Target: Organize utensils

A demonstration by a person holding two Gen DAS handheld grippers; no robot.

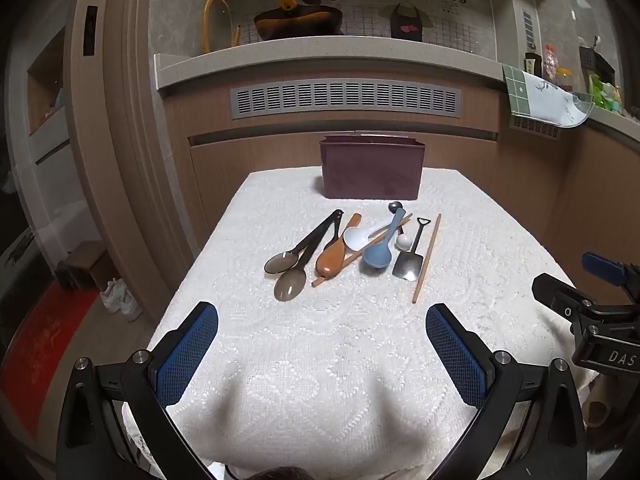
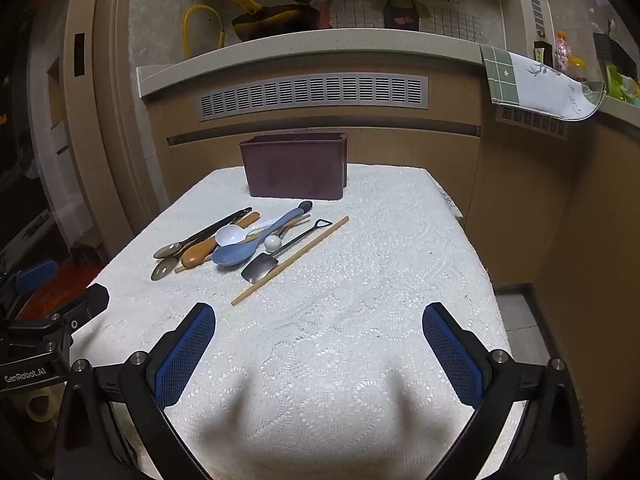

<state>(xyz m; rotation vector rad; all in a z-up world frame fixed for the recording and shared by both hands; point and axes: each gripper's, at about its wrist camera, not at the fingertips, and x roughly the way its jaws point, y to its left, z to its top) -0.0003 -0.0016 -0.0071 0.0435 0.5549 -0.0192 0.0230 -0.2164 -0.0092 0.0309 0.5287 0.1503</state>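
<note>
Several utensils lie in a pile on the white tablecloth (image 1: pixel 340 360): two dark translucent spoons (image 1: pixel 290 284), a brown wooden spoon (image 1: pixel 332 262), a white spoon (image 1: pixel 356 237), a blue spoon (image 1: pixel 378 256), a small metal shovel spoon (image 1: pixel 409 266) and a loose chopstick (image 1: pixel 427 258). A dark maroon bin (image 1: pixel 372 168) stands behind them. My left gripper (image 1: pixel 322 328) is open and empty, short of the pile. My right gripper (image 2: pixel 319 332) is open and empty, to the right of the pile (image 2: pixel 236 246); the chopstick (image 2: pixel 290 261) lies nearest it. The bin (image 2: pixel 296 170) shows at the far edge.
The table (image 2: pixel 460 264) ends at right beside a wooden cabinet (image 2: pixel 520 200). A counter (image 1: pixel 320 54) with a pan and a hanging cloth (image 1: pixel 544 98) runs behind. The right gripper's body (image 1: pixel 592 312) shows at the left view's right edge.
</note>
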